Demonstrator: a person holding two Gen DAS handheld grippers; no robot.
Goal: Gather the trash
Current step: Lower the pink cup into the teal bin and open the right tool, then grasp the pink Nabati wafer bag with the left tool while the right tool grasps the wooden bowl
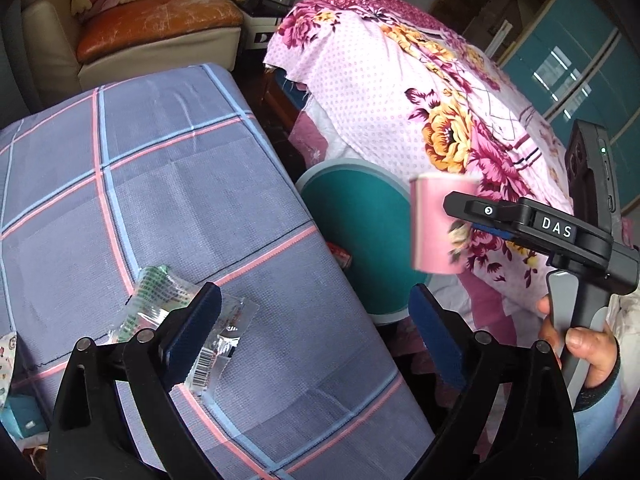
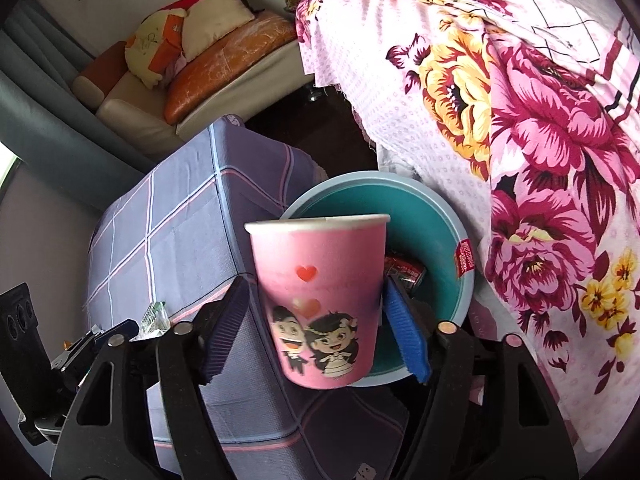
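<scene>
A pink paper cup (image 2: 320, 300) with a cartoon couple hangs between the fingers of my right gripper (image 2: 320, 320), over the teal bin (image 2: 440, 216). The left pad (image 2: 224, 332) stands a little off the cup; the right pad (image 2: 404, 332) is at its side. The cup also shows in the left wrist view (image 1: 436, 224), beside the bin (image 1: 352, 236). My left gripper (image 1: 316, 332) is open over the plaid table (image 1: 180, 184), next to a clear green-printed plastic wrapper (image 1: 160, 304). A red wrapper (image 2: 404, 272) lies in the bin.
A floral pink sheet (image 1: 400, 92) covers furniture right of the bin. A sofa with orange cushions (image 1: 152, 20) stands at the back. Teal cabinets (image 1: 572, 60) are at the far right. The bin sits in the gap between table and sheet.
</scene>
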